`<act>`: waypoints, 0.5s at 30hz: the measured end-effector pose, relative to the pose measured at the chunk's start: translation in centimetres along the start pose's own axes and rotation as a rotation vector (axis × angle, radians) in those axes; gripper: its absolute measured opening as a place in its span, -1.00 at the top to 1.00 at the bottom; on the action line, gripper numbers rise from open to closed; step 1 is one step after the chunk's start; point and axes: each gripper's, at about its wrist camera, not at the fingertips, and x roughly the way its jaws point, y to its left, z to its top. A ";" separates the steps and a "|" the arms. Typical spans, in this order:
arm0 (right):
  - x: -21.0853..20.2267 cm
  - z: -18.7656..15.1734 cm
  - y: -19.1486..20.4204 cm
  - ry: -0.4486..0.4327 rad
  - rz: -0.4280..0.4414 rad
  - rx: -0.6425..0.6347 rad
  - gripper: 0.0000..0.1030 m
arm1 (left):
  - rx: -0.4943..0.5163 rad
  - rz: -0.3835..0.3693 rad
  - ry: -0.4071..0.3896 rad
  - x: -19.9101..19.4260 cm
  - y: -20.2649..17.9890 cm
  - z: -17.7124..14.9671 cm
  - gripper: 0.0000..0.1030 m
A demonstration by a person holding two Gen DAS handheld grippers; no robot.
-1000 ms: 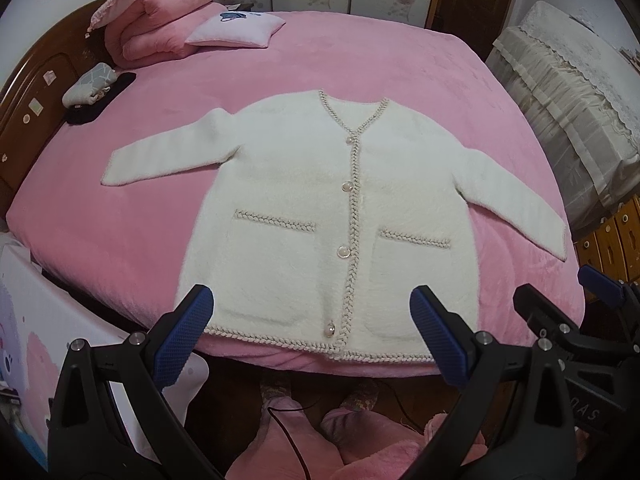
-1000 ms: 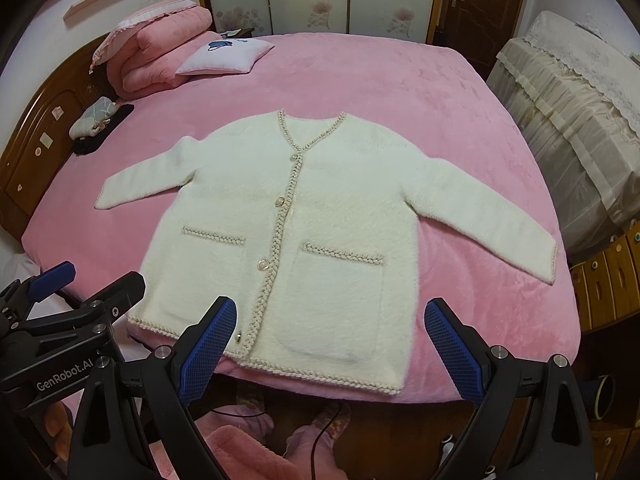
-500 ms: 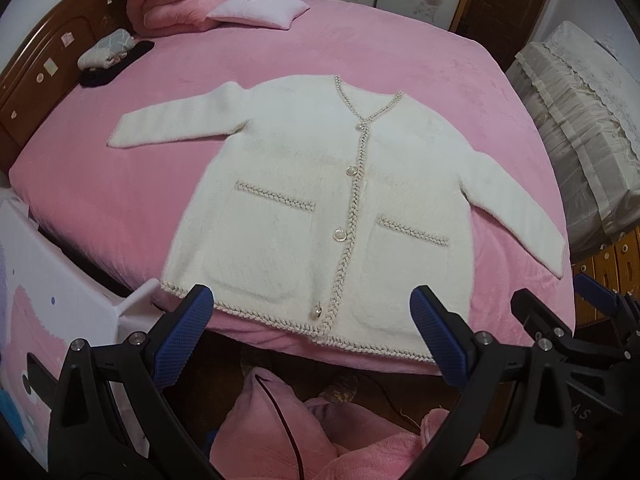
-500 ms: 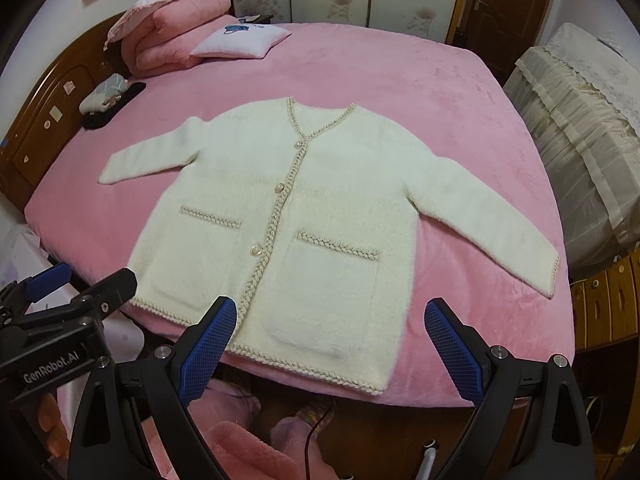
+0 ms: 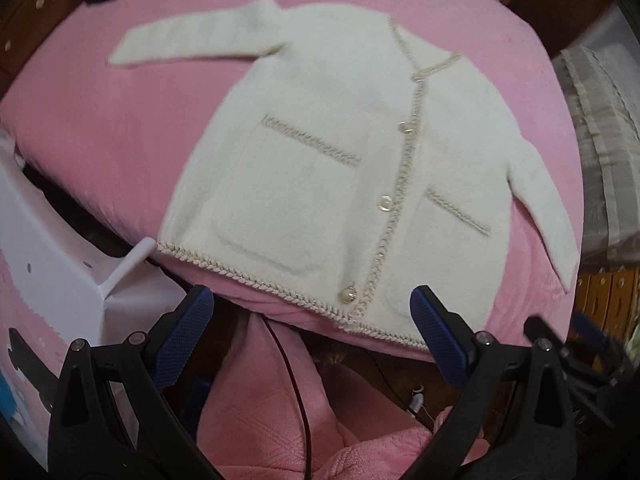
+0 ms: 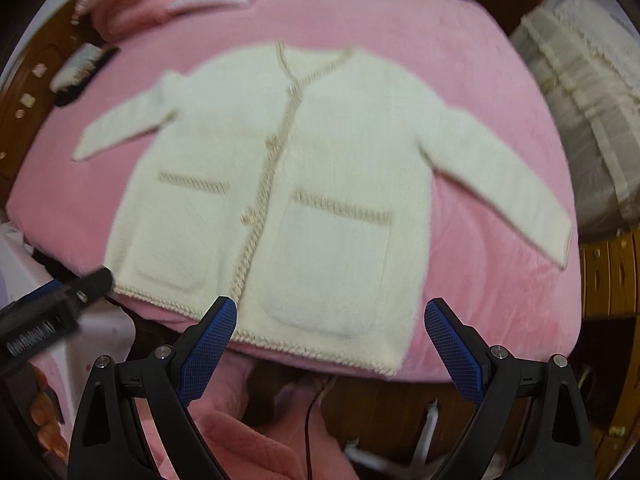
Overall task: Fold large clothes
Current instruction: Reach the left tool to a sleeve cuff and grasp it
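Fuzzy cream cardigan (image 5: 332, 152) — flat on plush pink bedspread (image 5: 100, 128).

— What are you looking at?

— Your cream cardigan (image 5: 320, 128), a fluffy knit with braided beige trim along the V-neck, the front edge, the hem and the tops of two patch pockets.

— How does it lie?

— Flat on the pink bed (image 5: 120, 132), front side up and buttoned shut, its hem at the near edge of the mattress. You see both sleeves spread outward and angled toward the hem, the body unfolded. The right wrist view shows it blurred.
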 end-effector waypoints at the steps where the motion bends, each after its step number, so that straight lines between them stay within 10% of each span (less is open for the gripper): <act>1: 1.1 0.4 0.4 0.039 -0.008 0.006 -0.87 | -0.032 -0.009 0.028 0.9 1.1 1.1 -0.89; 8: 9.7 3.5 5.1 0.331 -0.078 0.109 -0.87 | -0.246 -0.006 0.111 6.9 11.3 10.6 -0.89; 15: 16.5 7.3 13.3 0.498 -0.104 0.091 -0.87 | -0.508 -0.033 0.026 12.7 23.5 21.2 -0.89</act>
